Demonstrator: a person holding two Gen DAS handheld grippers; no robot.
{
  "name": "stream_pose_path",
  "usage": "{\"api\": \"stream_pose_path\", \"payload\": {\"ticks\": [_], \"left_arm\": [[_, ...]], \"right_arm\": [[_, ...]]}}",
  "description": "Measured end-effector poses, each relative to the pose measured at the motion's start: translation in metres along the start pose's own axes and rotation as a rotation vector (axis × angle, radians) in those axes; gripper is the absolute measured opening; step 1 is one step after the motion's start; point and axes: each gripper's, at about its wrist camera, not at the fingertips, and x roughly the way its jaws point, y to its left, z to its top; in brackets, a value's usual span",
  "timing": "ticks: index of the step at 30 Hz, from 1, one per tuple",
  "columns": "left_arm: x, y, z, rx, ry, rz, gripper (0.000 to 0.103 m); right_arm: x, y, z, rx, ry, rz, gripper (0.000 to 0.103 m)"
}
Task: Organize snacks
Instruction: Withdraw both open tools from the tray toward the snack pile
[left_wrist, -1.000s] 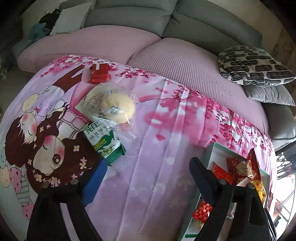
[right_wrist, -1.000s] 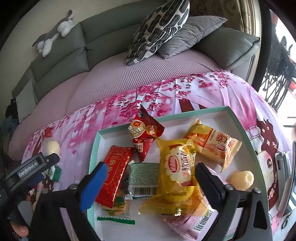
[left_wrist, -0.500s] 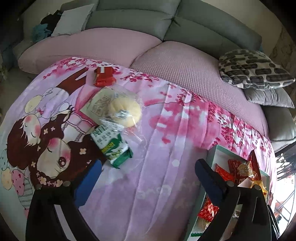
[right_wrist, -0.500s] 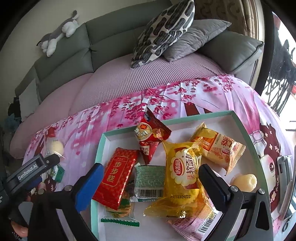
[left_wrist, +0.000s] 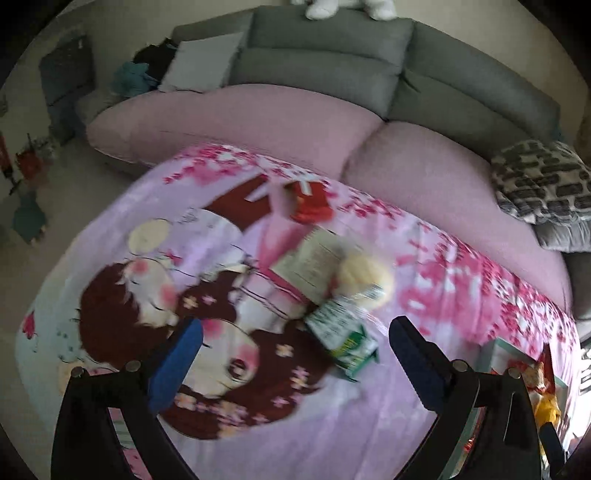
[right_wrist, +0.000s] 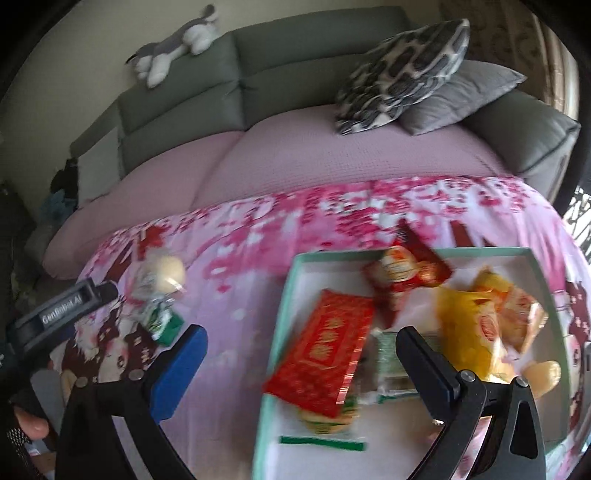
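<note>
In the left wrist view my left gripper (left_wrist: 295, 339) stands wide open and empty above the pink cartoon cloth (left_wrist: 229, 258). Just ahead of it lie a green biscuit pack (left_wrist: 345, 338), a clear bag with a pale bun (left_wrist: 364, 275) and, farther off, a red packet (left_wrist: 310, 203). In the right wrist view my right gripper (right_wrist: 301, 347) is open with nothing held, over the left edge of the mint-green tray (right_wrist: 280, 332). The tray holds a flat red packet (right_wrist: 325, 350), a red bag (right_wrist: 402, 277), yellow bags (right_wrist: 476, 325) and other snacks. The left gripper's body (right_wrist: 59, 310) shows at the left, near the green pack (right_wrist: 166, 321).
A grey sofa (left_wrist: 332, 66) with a pink cover (left_wrist: 258, 122) curves behind the cloth. A patterned cushion (right_wrist: 406, 70) and a grey cushion (right_wrist: 461, 99) lie at the right, a plush toy (right_wrist: 173, 40) sits on the backrest. Floor clutter (left_wrist: 29, 166) lies at far left.
Both grippers have swung to the left: the loose snacks now sit between the left fingers' line of sight, and the tray has slid right in the right wrist view. The left jaws stand wider.
</note>
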Motion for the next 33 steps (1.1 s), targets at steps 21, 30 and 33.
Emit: {"api": "stream_pose_path", "payload": {"ticks": [21, 30, 33], "left_arm": [[0.012, 0.089, 0.02, -0.124, 0.018, 0.007, 0.101], [0.035, 0.092, 0.027, -0.099, 0.066, -0.047, 0.101], [0.041, 0.087, 0.03, -0.082, 0.067, -0.083, 0.101]], "right_arm": [[0.014, 0.051, -0.015, -0.113, -0.009, 0.029, 0.103], [0.019, 0.058, -0.02, -0.108, -0.011, 0.063, 0.097], [0.023, 0.065, -0.023, -0.12, 0.002, 0.078, 0.094]]}}
